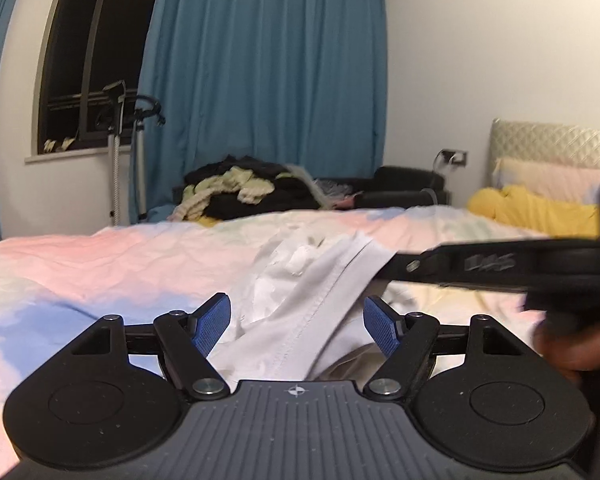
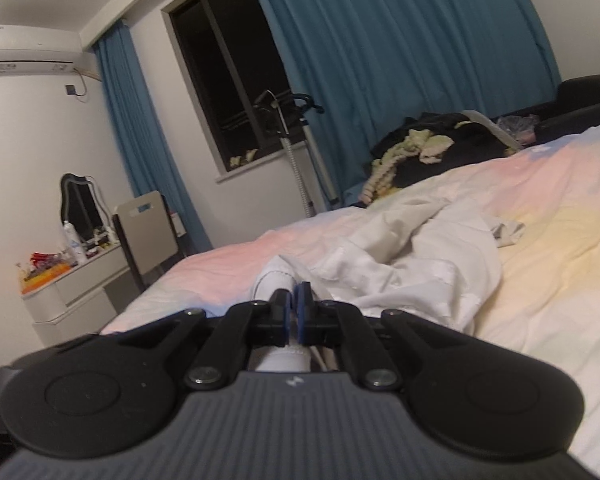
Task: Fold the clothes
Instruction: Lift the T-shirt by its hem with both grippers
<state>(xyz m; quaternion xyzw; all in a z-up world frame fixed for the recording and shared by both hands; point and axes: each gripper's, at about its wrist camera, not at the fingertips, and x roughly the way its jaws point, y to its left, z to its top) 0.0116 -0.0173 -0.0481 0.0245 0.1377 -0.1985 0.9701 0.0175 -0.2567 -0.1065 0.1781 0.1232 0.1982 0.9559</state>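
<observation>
A white garment (image 1: 300,300) lies crumpled on the pastel bedsheet (image 1: 100,264). My left gripper (image 1: 298,322) is open, its blue pads (image 1: 214,320) on either side of a hemmed edge of the garment, not closed on it. My right gripper (image 2: 295,306) is shut on a fold of the white garment (image 2: 412,256) near the bed's left edge. The right gripper's body also shows in the left wrist view (image 1: 500,264), reaching in from the right and meeting the garment's edge.
A pile of dark and pale clothes (image 1: 244,192) sits at the bed's far side. A yellow pillow (image 1: 540,208) lies by the headboard. A dressing table (image 2: 72,276) and chair (image 2: 148,224) stand left of the bed. Blue curtains (image 1: 260,80) hang behind.
</observation>
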